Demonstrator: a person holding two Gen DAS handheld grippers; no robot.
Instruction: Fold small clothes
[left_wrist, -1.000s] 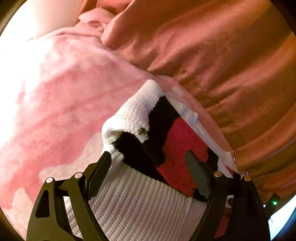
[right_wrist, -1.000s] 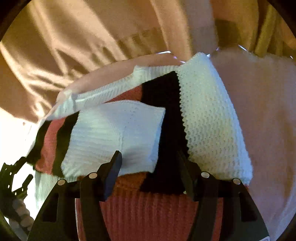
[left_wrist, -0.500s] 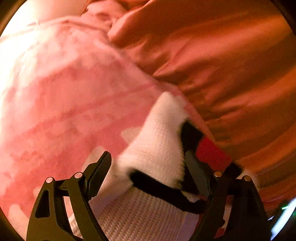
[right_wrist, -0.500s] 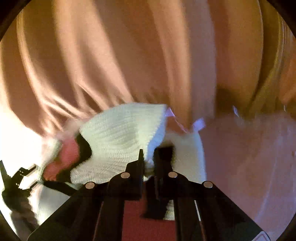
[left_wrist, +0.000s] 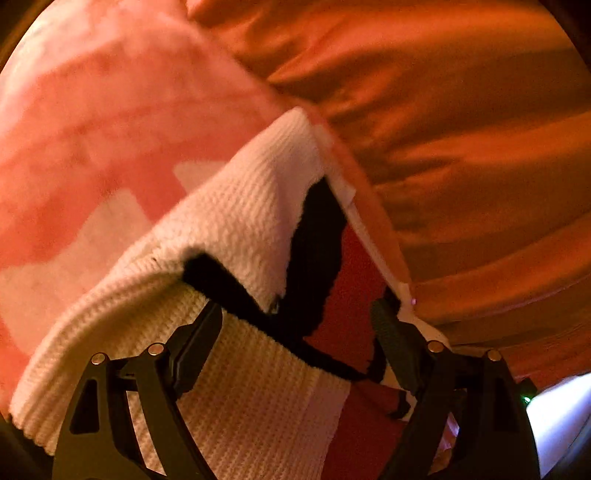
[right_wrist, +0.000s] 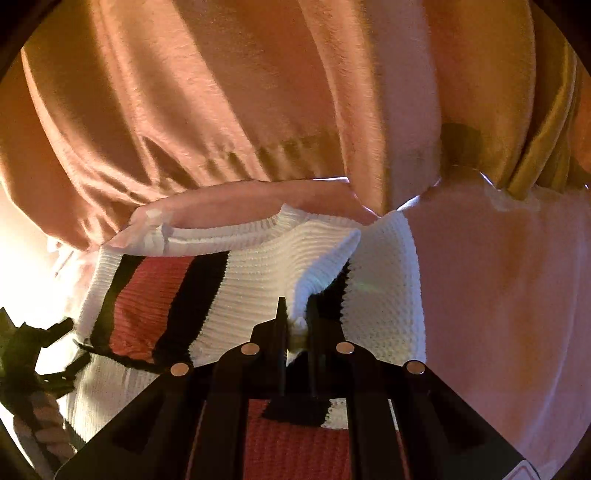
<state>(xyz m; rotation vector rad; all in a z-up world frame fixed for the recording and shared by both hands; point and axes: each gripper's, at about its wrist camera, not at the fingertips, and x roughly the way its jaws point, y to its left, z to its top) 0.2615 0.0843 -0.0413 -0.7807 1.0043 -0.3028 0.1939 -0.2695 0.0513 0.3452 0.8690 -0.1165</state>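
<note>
A small knitted sweater (left_wrist: 243, 229), white with black and red blocks, lies on a pink blanket (left_wrist: 92, 122). My left gripper (left_wrist: 295, 325) is open, its fingers either side of the sweater's folded white and black part, just above it. In the right wrist view the sweater (right_wrist: 258, 266) lies spread across the middle. My right gripper (right_wrist: 297, 317) is shut on a white fold of the sweater and lifts it into a ridge. The left gripper (right_wrist: 33, 354) shows at the left edge of that view.
Orange-brown draped fabric (left_wrist: 461, 129) hangs close behind the sweater and fills the top of the right wrist view (right_wrist: 221, 92). The pink blanket (right_wrist: 498, 295) spreads to the right of the sweater. A bright area (left_wrist: 557, 410) shows at the lower right.
My right gripper closed on a white fold of the sweater and pulled it up. My left gripper stayed open and shifted over the sweater's folded part.
</note>
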